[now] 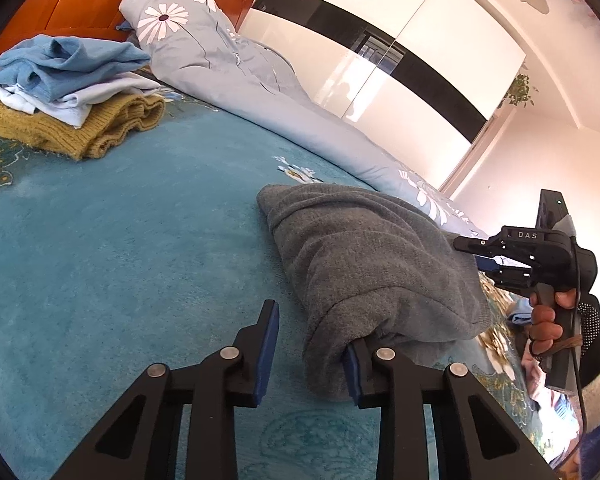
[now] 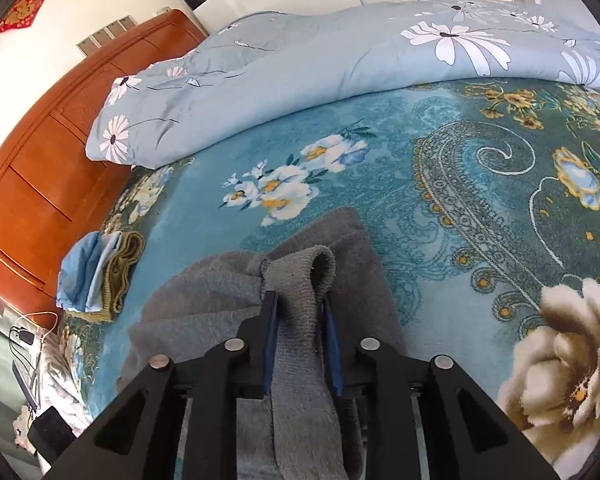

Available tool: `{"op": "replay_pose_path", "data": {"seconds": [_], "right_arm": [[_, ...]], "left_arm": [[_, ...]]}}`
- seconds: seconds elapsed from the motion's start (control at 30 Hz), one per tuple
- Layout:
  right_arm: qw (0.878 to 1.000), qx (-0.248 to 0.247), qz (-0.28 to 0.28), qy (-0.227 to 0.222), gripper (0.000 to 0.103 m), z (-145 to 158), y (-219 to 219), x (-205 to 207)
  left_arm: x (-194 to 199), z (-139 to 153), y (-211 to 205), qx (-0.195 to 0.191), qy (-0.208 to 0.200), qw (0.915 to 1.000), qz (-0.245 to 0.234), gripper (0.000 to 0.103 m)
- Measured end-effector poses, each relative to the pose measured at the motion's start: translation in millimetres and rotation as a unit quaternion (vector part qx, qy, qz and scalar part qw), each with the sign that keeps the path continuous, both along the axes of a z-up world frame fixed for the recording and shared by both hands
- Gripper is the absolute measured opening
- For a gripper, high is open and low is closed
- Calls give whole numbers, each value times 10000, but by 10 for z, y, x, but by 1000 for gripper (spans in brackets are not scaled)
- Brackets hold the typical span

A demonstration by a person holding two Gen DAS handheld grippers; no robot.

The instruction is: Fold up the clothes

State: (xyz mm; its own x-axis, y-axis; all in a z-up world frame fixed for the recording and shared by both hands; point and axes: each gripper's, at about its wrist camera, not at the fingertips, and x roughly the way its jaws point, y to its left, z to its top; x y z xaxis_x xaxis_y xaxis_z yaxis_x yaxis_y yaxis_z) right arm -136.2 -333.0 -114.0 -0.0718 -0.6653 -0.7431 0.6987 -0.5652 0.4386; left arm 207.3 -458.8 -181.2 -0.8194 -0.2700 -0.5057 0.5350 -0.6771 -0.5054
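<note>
Bright daylight fills both views; glare whitens the glossy wardrobe doors [image 1: 380, 60] far beyond the left gripper [image 1: 312, 344]. Fisheye bending curves edges, corners black.

Right finger tip of left gripper [image 1: 314, 322] buried under grey garment [image 1: 376, 264], right gripper [image 1: 485, 257] fingertips hidden behind same garment, garment's near end cut by frame edge in right wrist view, person's hand [image 1: 548, 326] partly cropped.
</note>
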Motion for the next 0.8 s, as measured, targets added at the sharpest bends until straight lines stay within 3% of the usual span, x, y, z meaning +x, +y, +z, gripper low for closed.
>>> {"op": "replay_pose_path", "data": {"seconds": [0.17,0.37,0.47,0.53,0.6,0.67,0.8], "right_arm": [[9977,-49,13,-674,45,-195,277,-13],[9918,-305,31,-1241,46,-406,371,21],[9920,-290,85,-1227,48,-388,313,84],[9948,-203,141,-984,42,-325,288,135],[9962,-182,191,-834,17,-259,287,165],[9969,-239,240,-704,11,-164,299,178],[9988,-281,360,-165,9,122,253,187]], "left_arm": [[-32,16,29,22,95,9997,-204,30],[-24,-15,-10,178,115,9997,-158,30],[-24,-5,10,94,128,9997,-174,30],[-30,2,29,12,118,9998,-186,30],[-30,7,45,-29,132,9997,-207,30],[-34,18,59,-80,166,9995,-266,30],[-63,33,91,-147,175,9989,-404,30]]}}
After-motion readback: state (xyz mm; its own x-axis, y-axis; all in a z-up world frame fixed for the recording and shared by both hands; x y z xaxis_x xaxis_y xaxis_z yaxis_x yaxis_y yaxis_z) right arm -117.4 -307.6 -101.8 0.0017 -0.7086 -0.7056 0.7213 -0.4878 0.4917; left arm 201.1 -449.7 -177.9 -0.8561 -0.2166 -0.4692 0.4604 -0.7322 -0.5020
